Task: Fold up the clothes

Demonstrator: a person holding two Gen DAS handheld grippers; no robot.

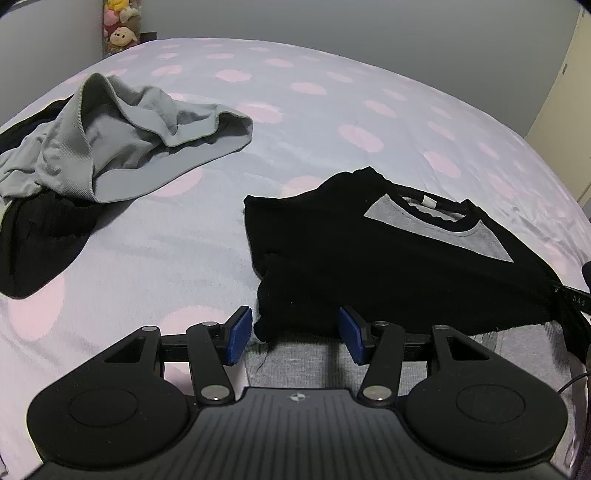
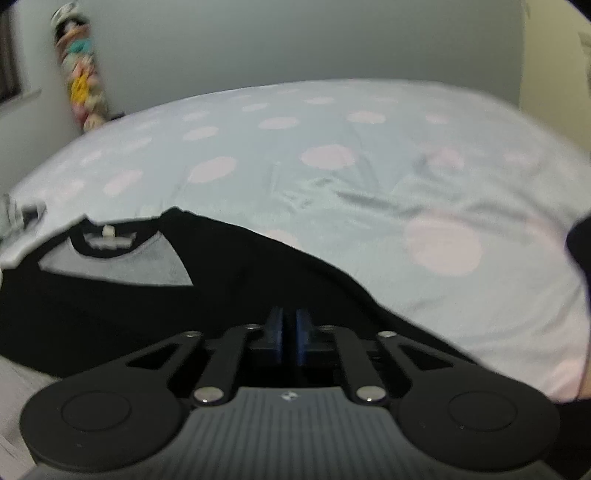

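Lying partly folded on the polka-dot bedsheet (image 1: 332, 110), right of centre in the left wrist view: a black-and-grey raglan shirt (image 1: 388, 266), collar away from the camera, white neck tag (image 1: 428, 202) showing inside the black neckband. Black sleeve folded across the grey chest panel, near edge of that fold ending just ahead of the blue pads (image 1: 240, 334). Grey lower body of the shirt spreading under the fingers toward the camera.

Hovering low over that near edge: the left gripper (image 1: 295, 334), fingers spread wide, released, gripping nothing; a small black corner of fabric sitting between the pads but touching neither, as far as can be told.

Resting well apart on the left of the bed: a crumpled grey garment (image 1: 122, 144), draped over a dark garment (image 1: 37, 236) beneath it. Standing at the far left corner against the wall: a column of stuffed toys (image 1: 122, 26).

Blurring in the right wrist view, but still showing the same shirt (image 2: 240, 266), its black sleeve running diagonally toward the fingers, collar at upper left. Pressing together at the sleeve's near edge: the right gripper (image 2: 289, 332), pads clenched with only a thin slit between them; pinching black fabric or merely closing over it — cannot tell, given dark cloth and motion blur. Showing beyond: sheet (image 2: 369, 184) and toys (image 2: 79, 74).
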